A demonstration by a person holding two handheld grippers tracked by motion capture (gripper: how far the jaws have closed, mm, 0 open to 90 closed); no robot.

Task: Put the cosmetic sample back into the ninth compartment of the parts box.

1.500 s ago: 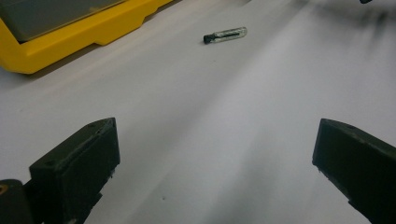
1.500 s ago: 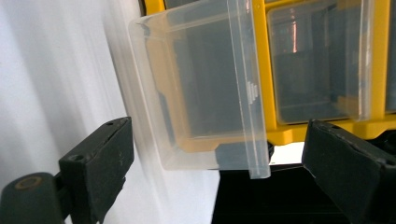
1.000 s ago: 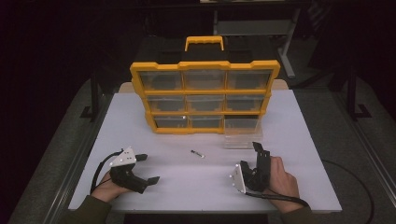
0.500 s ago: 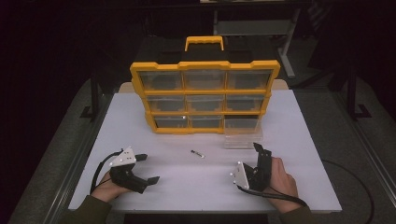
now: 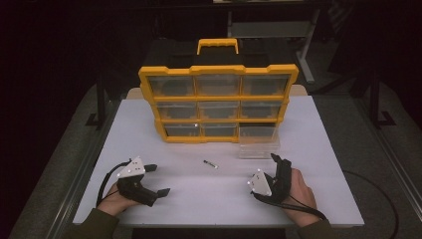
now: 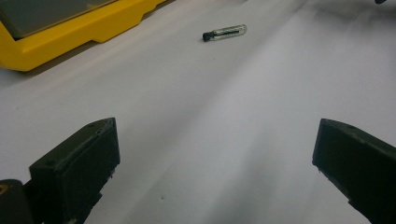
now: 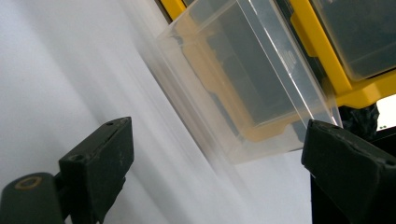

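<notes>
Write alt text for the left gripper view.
A small clear glass vial with a black cap lies on the white table, ahead of the left gripper, whose black jaws stand wide open and empty. A yellow plastic organizer case sits at upper left.

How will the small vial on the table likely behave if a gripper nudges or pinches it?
The vial lies on its side, round-bodied, so it probably rolls when nudged. Its clear, smooth wall looks slippery and possibly fragile. It is tiny, so likely very light.
</notes>
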